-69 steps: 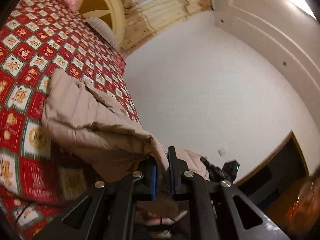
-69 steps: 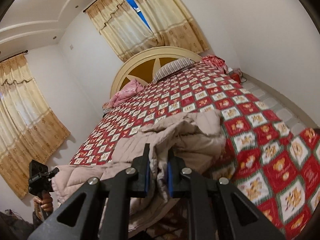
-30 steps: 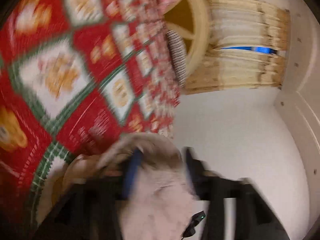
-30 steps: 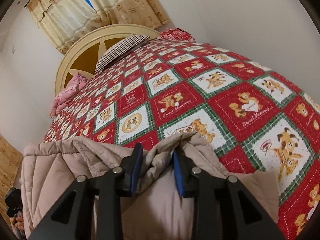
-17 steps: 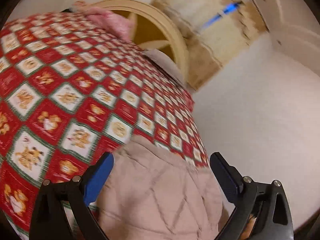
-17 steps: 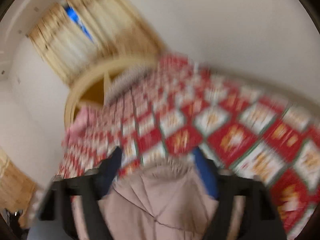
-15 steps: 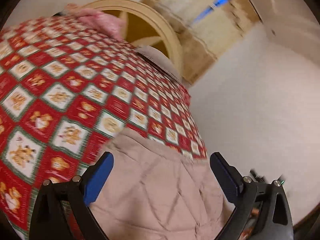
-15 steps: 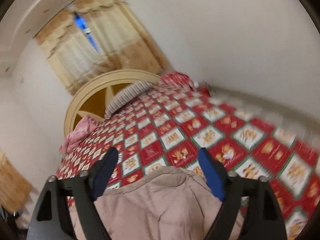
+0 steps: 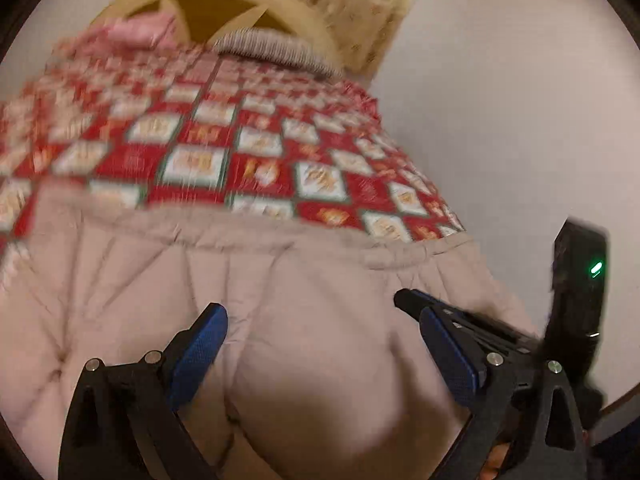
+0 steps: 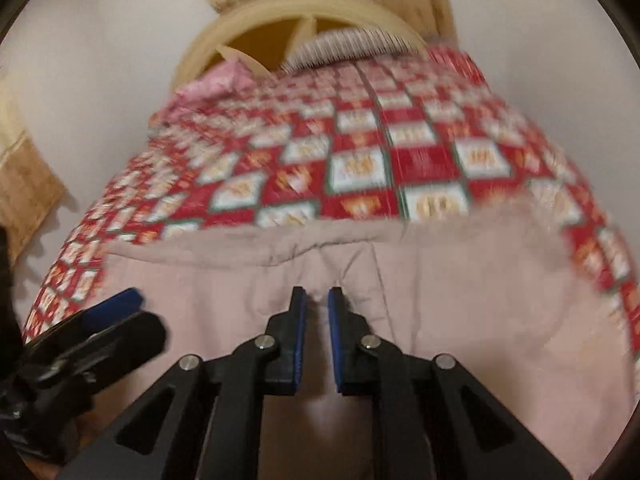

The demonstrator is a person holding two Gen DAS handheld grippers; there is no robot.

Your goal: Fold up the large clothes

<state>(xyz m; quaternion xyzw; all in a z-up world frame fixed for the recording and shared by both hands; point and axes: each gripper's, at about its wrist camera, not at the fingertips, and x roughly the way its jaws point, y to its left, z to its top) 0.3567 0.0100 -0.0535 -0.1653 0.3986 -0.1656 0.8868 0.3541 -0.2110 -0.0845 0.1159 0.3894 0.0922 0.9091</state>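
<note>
Your quilted beige coat [image 9: 280,320] lies on the bed's red patchwork bedspread [image 9: 256,160], directly under both claws. Left gripper [image 9: 320,332] gapes wide; right gripper [image 10: 317,304] is nearly closed, gripping nothing I can see.

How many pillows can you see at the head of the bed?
2: a striped pillow propped against the headboard on the right side, and a pink pillow to its left. More may be hidden; the image is blurred.
</note>
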